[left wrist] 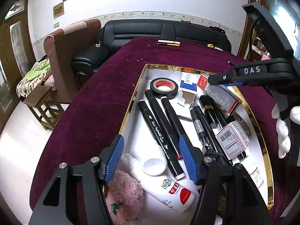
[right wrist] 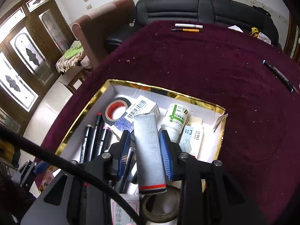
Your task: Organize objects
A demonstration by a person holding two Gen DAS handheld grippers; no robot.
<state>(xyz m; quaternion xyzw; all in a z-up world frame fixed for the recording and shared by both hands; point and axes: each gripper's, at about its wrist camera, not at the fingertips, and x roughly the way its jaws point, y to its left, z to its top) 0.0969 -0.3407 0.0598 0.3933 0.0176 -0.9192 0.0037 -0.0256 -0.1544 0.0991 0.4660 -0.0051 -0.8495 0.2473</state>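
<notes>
- The room has a white wall, a black leather sofa [left wrist: 165, 31] and a brown wooden door [right wrist: 28, 61] with glass panels.
- In front of the sofa stands a table covered with a dark red cloth [right wrist: 215, 65]; many small light crumbs lie on the cloth.
- On the cloth sits an open box [left wrist: 139, 78] with a gold rim and a white inside, and it holds most of the objects.
- The right gripper [right wrist: 145, 155] is above the box, and its blue pads [right wrist: 166, 155] press on both sides of a long silver carton [right wrist: 150, 150] with a red stripe at its near end.
- The carton is lifted and tilted over the other things in the box.
- The left gripper [left wrist: 151, 157] hangs over the near end of the box with its jaws apart, and nothing is between them.
- Under the left gripper lie three black markers [left wrist: 159, 123] side by side, a white bottle [left wrist: 165, 183] with a red label, and a pink fluffy thing [left wrist: 123, 193].
- At the far end of the box lies a roll of black tape [left wrist: 164, 87] with a red core, beside a small box with a barcode [right wrist: 140, 108].
- A white jar [right wrist: 176, 118] with a green label and a pale blue staple box [right wrist: 191, 136] are on the right side.
- Outside the box, a white pen [right wrist: 188, 25] and a yellow pen [right wrist: 187, 30] lie near the far edge, and a black marker [right wrist: 279, 76] lies alone on the right.
</notes>
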